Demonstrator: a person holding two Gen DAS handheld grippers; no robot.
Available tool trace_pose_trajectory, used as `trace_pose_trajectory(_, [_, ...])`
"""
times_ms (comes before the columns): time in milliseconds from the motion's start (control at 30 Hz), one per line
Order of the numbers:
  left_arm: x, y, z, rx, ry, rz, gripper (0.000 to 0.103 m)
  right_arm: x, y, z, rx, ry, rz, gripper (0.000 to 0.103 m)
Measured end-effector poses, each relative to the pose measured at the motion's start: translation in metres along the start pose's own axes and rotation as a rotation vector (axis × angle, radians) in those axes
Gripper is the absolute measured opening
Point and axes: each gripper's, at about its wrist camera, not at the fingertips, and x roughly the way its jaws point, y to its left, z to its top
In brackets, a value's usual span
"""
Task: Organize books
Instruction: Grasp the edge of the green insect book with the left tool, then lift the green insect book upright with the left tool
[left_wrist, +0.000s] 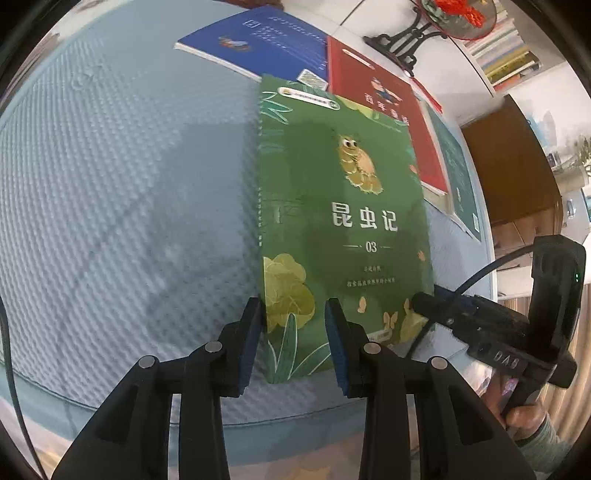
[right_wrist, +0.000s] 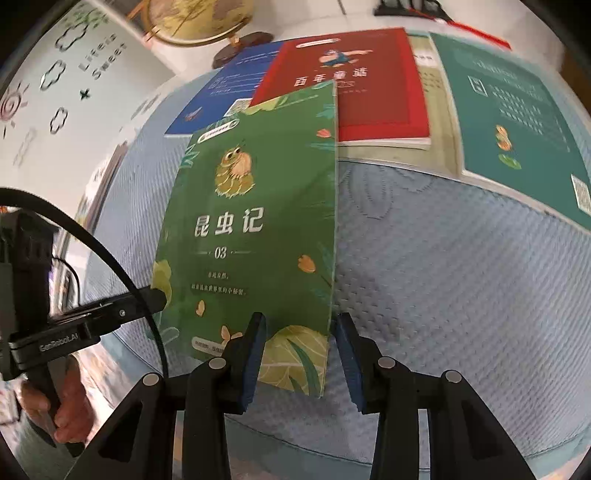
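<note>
A green book (left_wrist: 343, 206) (right_wrist: 258, 206) with a cartoon insect on its cover lies on a light blue quilted surface (left_wrist: 129, 184). My left gripper (left_wrist: 295, 321) sits over the book's near left corner. Its jaws stand a little apart and the cover shows in the gap. My right gripper (right_wrist: 301, 332) sits over the near right corner in the same way, its right finger (right_wrist: 347, 347) just outside the book's edge. Neither pair of pads pinches the book. Each gripper shows in the other's view at the book's side edge (left_wrist: 419, 301) (right_wrist: 157, 297).
Beyond the green book lie a red book (right_wrist: 369, 74), a blue book (left_wrist: 266, 37) and a teal book (right_wrist: 517, 122). A globe (right_wrist: 199, 18) and a black ornament stand (left_wrist: 417, 33) are behind them. A bookshelf (left_wrist: 506, 55) and a brown cabinet (left_wrist: 513, 158) are on the right.
</note>
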Motion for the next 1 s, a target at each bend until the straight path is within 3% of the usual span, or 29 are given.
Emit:
trace_pose_trajectory(67, [-0.011, 0.0, -0.001, -0.027, -0.028, -0.071, 0.031, -0.001, 0.002, -0.002, -0.016, -0.013, -0.031, 0.041])
trace_pose_trajectory(167, [-0.047, 0.005, -0.006, -0.103, -0.109, -0.379, 0.031, -0.003, -0.008, -0.004, 0.012, -0.02, 0.003, 0.041])
trace_pose_trajectory(200, [-0.054, 0.003, -0.007, -0.112, -0.118, -0.442, 0.031, -0.004, -0.014, -0.003, 0.04, -0.021, 0.036, 0.041])
trace_pose_trajectory(233, [-0.057, -0.001, -0.008, -0.102, -0.122, -0.448, 0.031, -0.004, -0.017, -0.002, 0.058, -0.022, 0.061, 0.041])
trace_pose_trajectory(333, [-0.044, -0.011, -0.008, -0.041, -0.122, -0.303, 0.031, -0.004, -0.022, -0.001, 0.092, -0.018, 0.095, 0.042])
trace_pose_trajectory(433, [-0.022, 0.001, -0.005, -0.077, -0.115, -0.179, 0.029, -0.007, -0.023, -0.003, 0.072, -0.026, 0.081, 0.044])
trace_pose_trajectory(533, [0.0, 0.012, -0.002, -0.171, -0.072, -0.242, 0.026, -0.007, -0.021, -0.005, 0.064, -0.029, 0.086, 0.045])
trace_pose_trajectory(700, [0.023, -0.004, -0.005, -0.163, -0.034, -0.253, 0.025, -0.009, -0.021, -0.01, 0.058, -0.033, 0.084, 0.048])
trace_pose_trajectory(767, [0.029, -0.006, -0.002, -0.181, -0.015, -0.286, 0.022, -0.01, -0.022, -0.01, 0.069, -0.024, 0.094, 0.049])
trace_pose_trajectory(800, [0.029, -0.003, 0.0, -0.212, -0.002, -0.336, 0.022, -0.011, -0.022, -0.013, 0.078, -0.018, 0.101, 0.052])
trace_pose_trajectory(900, [0.027, 0.015, 0.004, -0.404, 0.036, -0.606, 0.022, -0.013, -0.033, -0.012, 0.139, 0.034, 0.184, 0.064])
trace_pose_trajectory(967, [0.021, 0.021, 0.008, -0.425, 0.034, -0.659, 0.022, -0.017, -0.048, -0.014, 0.217, 0.029, 0.266, 0.081])
trace_pose_trajectory(1000, [0.019, 0.023, 0.01, -0.433, 0.036, -0.674, 0.022, -0.017, -0.055, -0.015, 0.25, 0.027, 0.29, 0.082])
